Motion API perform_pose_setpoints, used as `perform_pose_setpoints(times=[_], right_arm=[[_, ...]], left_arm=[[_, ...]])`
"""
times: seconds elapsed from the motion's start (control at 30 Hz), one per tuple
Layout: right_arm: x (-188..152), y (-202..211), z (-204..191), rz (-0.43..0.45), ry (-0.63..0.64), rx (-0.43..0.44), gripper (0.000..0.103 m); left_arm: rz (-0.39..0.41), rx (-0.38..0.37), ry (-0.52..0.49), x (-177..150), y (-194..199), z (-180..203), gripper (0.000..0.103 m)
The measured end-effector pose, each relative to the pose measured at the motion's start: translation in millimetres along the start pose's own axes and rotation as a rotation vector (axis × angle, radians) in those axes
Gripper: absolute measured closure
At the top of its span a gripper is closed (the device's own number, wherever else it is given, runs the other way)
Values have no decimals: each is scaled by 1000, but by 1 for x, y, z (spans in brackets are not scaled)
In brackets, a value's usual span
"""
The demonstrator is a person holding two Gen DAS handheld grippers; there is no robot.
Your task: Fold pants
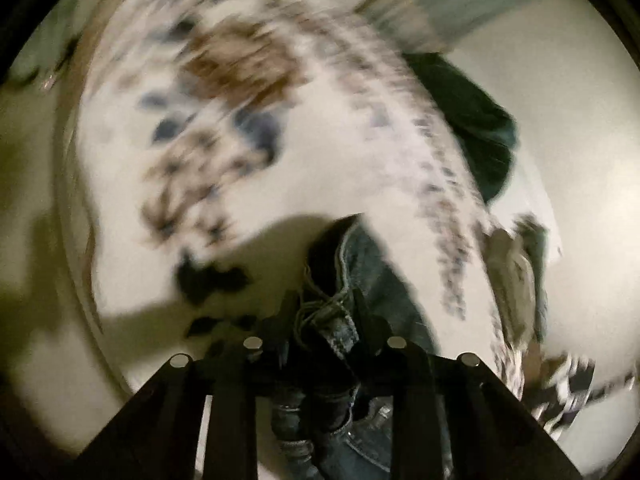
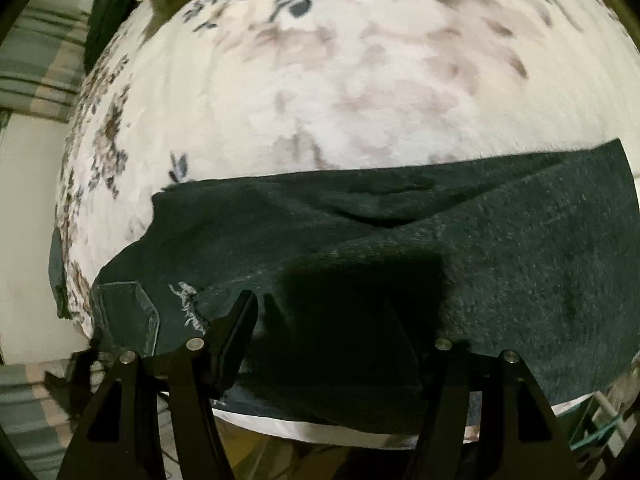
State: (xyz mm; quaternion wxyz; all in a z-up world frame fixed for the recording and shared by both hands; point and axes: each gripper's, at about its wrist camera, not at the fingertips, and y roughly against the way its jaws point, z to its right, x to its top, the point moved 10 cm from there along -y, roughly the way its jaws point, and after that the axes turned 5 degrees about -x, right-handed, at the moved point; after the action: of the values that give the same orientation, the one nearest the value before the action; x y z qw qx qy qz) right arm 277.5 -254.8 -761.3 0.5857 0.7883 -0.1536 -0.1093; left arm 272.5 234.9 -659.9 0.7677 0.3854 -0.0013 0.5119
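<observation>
Left tool (image 1: 326, 312) is clamping a frayed denim edge of the pants (image 2: 400, 248), lifted off the floral tabletop (image 2: 340, 100). Right tool (image 2: 332, 320) is gaping wide, hovering just above the dark cloth, whose long axis is running left-right under it, so right is nearer.

The left gripper (image 1: 324, 312) has its fingers (image 1: 366, 312) drawn close together, clamped on bunched denim between them. The right gripper (image 2: 328, 320) has its fingers (image 2: 240, 320) spread wide apart, gripping nothing.
</observation>
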Motion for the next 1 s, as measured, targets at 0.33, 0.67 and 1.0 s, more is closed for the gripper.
perform_pose_setpoints(times=[0.33,0.67,1.0], right_arm=[[3,64,71,116,-117,105,37],[-6,129,238,159,-250,87,37],[14,153,353,194,-378,19,37]], left_arm=[[-30,-293,-447,-63,70,243,83],[-347,-426,-731,-319,23,358,84],[-604,-237,-859,-473,-47,330,84]])
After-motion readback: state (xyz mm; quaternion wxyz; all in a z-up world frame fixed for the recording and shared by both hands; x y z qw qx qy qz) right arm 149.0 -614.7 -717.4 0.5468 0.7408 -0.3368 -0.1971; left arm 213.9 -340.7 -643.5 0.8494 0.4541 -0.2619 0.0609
